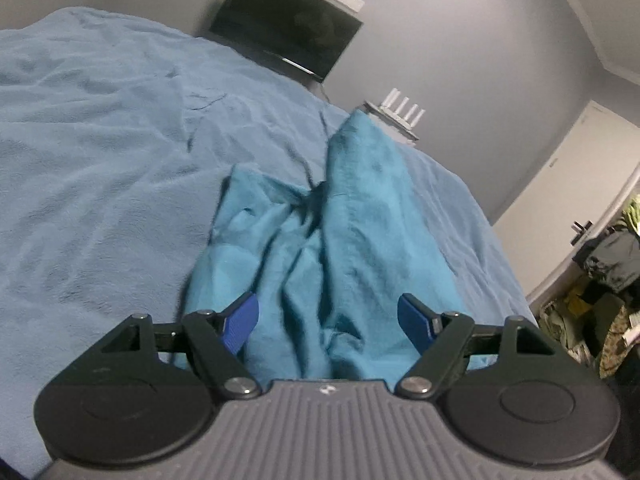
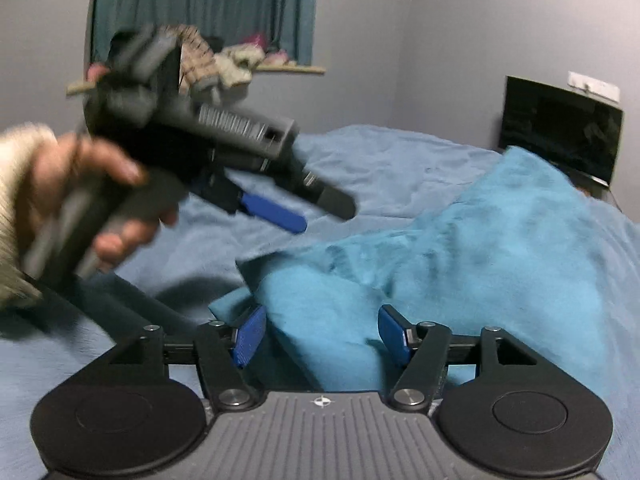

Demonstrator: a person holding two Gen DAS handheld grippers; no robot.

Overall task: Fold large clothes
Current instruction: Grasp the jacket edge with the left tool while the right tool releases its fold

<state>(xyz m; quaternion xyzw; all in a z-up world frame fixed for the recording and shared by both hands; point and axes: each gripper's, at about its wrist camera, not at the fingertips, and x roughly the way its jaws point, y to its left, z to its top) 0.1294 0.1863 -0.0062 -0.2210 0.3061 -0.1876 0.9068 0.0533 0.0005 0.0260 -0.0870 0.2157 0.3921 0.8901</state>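
A teal garment [image 1: 320, 248] lies crumpled on a bed covered by a light blue blanket [image 1: 100, 140]. My left gripper [image 1: 328, 320] is open, its blue fingers apart over the near end of the garment. My right gripper [image 2: 322, 330] is open too, with a fold of the same teal garment [image 2: 460, 260] lying between its fingers. In the right wrist view the left gripper [image 2: 316, 210] shows blurred, held in a hand above the blanket [image 2: 380, 160] to the left of the garment.
A dark monitor [image 1: 286, 26] leans on the grey wall beyond the bed, with a white router [image 1: 400, 114] near the bed's far edge. A white door [image 1: 576, 184] and piled items [image 1: 592, 304] are at right. A curtained window with a cluttered sill [image 2: 240, 62] is behind.
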